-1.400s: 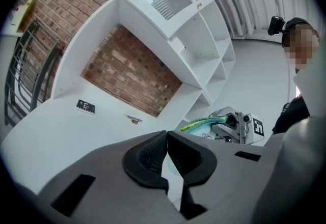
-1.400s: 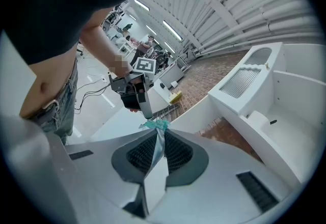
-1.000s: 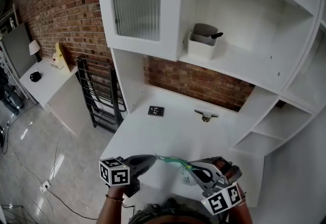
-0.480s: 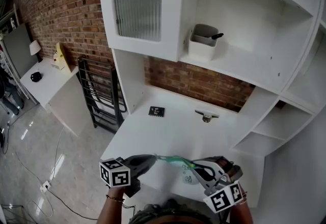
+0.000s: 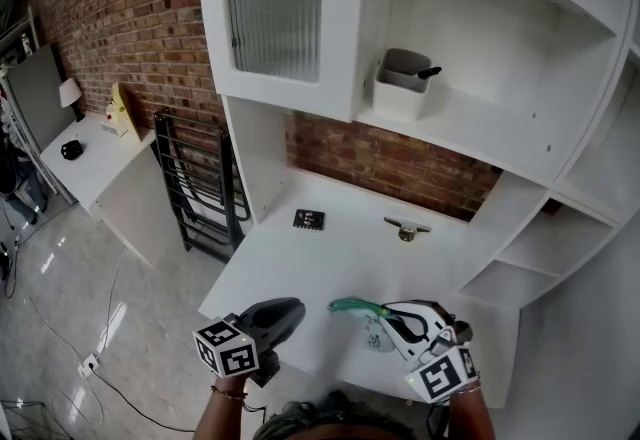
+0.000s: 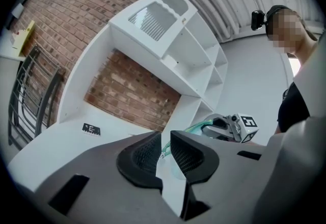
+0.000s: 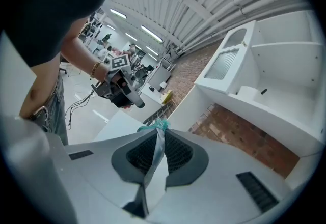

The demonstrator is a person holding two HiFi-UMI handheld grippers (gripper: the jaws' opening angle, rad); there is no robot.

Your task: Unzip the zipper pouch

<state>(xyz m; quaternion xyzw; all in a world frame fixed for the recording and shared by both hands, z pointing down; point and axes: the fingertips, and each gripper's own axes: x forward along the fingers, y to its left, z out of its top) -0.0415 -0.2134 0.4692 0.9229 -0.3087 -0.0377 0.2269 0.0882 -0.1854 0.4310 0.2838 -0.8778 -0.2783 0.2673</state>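
Observation:
The clear zipper pouch point(image 5: 372, 334) with a teal zipper edge point(image 5: 350, 306) hangs over the front of the white desk point(image 5: 320, 263). My right gripper point(image 5: 388, 313) is shut on it. In the right gripper view the pouch's fabric point(image 7: 159, 152) runs pinched between the pads, its teal end poking out past the tips. My left gripper point(image 5: 298, 308) sits just left of the pouch, apart from it. In the left gripper view its jaws stand almost together with only a slit, nothing in my left gripper point(image 6: 164, 141). The teal zipper point(image 6: 197, 128) shows beyond.
A black marker card point(image 5: 307, 219) and a small metal fitting point(image 5: 405, 226) lie further back on the desk. A white cup point(image 5: 402, 80) with a black pen stands on the shelf above. A ribbed-glass cabinet door point(image 5: 272, 8) is upper left and a black rack point(image 5: 195, 183) stands left.
The pouch was stretched between both grippers; now its left end is free of the left gripper and has drawn toward the right one. The right gripper has rolled slightly.

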